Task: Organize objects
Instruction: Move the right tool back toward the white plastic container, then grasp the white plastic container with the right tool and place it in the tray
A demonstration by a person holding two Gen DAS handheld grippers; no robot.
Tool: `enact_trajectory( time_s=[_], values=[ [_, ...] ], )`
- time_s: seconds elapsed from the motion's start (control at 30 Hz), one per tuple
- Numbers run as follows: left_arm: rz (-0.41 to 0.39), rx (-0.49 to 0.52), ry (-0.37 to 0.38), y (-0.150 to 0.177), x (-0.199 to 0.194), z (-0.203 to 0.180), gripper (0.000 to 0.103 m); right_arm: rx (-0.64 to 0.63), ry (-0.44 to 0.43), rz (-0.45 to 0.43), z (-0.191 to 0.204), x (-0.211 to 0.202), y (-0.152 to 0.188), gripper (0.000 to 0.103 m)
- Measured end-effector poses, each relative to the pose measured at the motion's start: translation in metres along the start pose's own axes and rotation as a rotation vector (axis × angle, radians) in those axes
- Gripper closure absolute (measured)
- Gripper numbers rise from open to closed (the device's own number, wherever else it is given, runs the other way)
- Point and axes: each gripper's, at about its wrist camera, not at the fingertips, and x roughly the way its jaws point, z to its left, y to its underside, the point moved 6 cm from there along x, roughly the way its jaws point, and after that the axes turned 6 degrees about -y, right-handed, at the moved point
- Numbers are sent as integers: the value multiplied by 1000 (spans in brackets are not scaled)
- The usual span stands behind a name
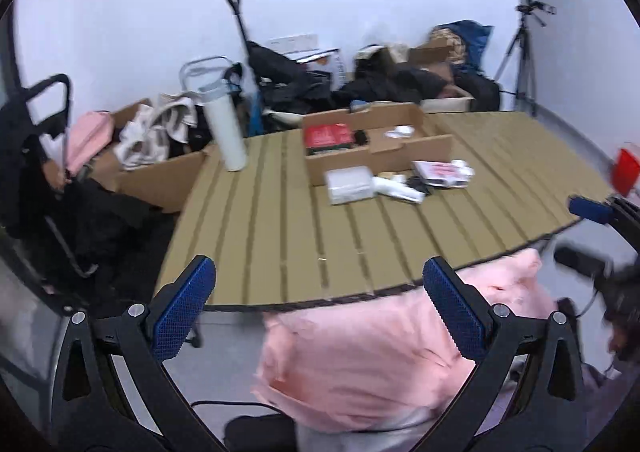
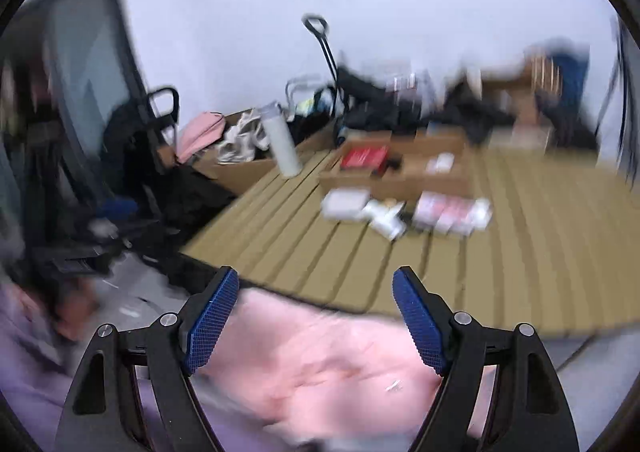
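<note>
left gripper [image 1: 319, 292]: jaws wide apart, nothing between the pads, hanging off the near edge of the table [image 1: 280, 236]
right gripper [image 2: 315, 312]: jaws apart and empty, also off the table's near edge; view is motion-blurred
landmark: open cardboard box [image 1: 376, 139] on the table, two compartments
task things: small items loose on the table just in front of the box – clear plastic case [image 1: 349, 184], white tube-like piece [image 1: 398, 189], flat red-and-white packet [image 1: 438, 171], something small and dark between them, can't tell what
already in box: red pack [image 1: 327, 135] in left compartment, small white item [image 1: 400, 131] in right one
white bottle [image 1: 226, 131]: upright, left of the box, near the table's far-left edge
step in hand (judgement): approach, no pick begun yet
how to do it well: settle before closing, go for one item at a time, take the case across its short sides, come in low for the flat packet, keep clear of the box's front wall
materials: table is tan slats with dark gaps, thin things could catch there; box is plain corrugated card, light, likely slides if nudged; case is hard and smooth, may slip on the ribbed blue pads [image 1: 188, 308]
pink cloth [image 1: 372, 364]: soft, bunched, below the table's near edge under both grippers; not gripped
</note>
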Motion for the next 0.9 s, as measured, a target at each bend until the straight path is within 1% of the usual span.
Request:
enact_trajectory(
  time_s=[0.03,0.07,0.1,0.13,0.17,0.2,0.27,0.3,0.33,0.37,0.47,0.53,0.6,0.63,0.67,0.7,0.73,0.77,0.8,0.83,0.87,0.9],
  values=[
    [4,-20,6,1,2,2,0,-38,26,37,4,8,5,20],
    [15,-39,24,4,4,3,0,-57,31,57,8,15,9,20],
    [32,-60,45,5,9,4,0,-51,7,62,11,18,11,20],
    [39,-67,50,8,12,4,0,-29,-54,75,14,22,14,20],
    [46,-71,47,9,18,6,0,-12,-91,86,15,25,16,20],
    [49,-74,40,11,23,7,0,-7,-101,97,15,29,17,20],
    [59,-83,44,14,33,8,0,-19,-43,124,8,40,21,20],
    [70,-90,57,15,40,8,0,-18,-26,135,4,47,22,20],
    [85,-96,73,15,49,8,0,-7,-21,139,0,51,24,20],
    [96,-99,77,15,57,9,0,18,-37,159,-4,59,25,20],
    [97,-108,76,8,86,10,0,37,-53,209,-11,81,24,21],
    [79,-117,104,0,110,10,0,34,-42,235,-17,98,20,26],
    [80,-131,142,-7,137,6,0,58,-32,248,-28,120,10,28],
    [94,-127,160,-12,153,2,0,84,-30,249,-35,132,3,32],
    [112,-123,158,-15,169,-1,2,104,-35,251,-39,143,-2,36],
    [125,-119,160,-20,187,-6,2,131,-45,255,-46,158,-10,43],
    [130,-116,176,-25,203,-11,2,153,-55,252,-51,172,-17,47],
    [140,-122,196,-31,222,-15,6,182,-67,243,-59,191,-27,50],
    [150,-129,219,-34,234,-18,9,209,-88,235,-65,208,-36,55],
    [174,-144,254,-38,249,-21,13,234,-112,228,-69,222,-44,59],
    [203,-171,298,-40,266,-23,18,270,-128,225,-77,242,-53,61],
    [217,-193,322,-42,276,-24,24,283,-134,227,-81,257,-58,62]
  ],
)
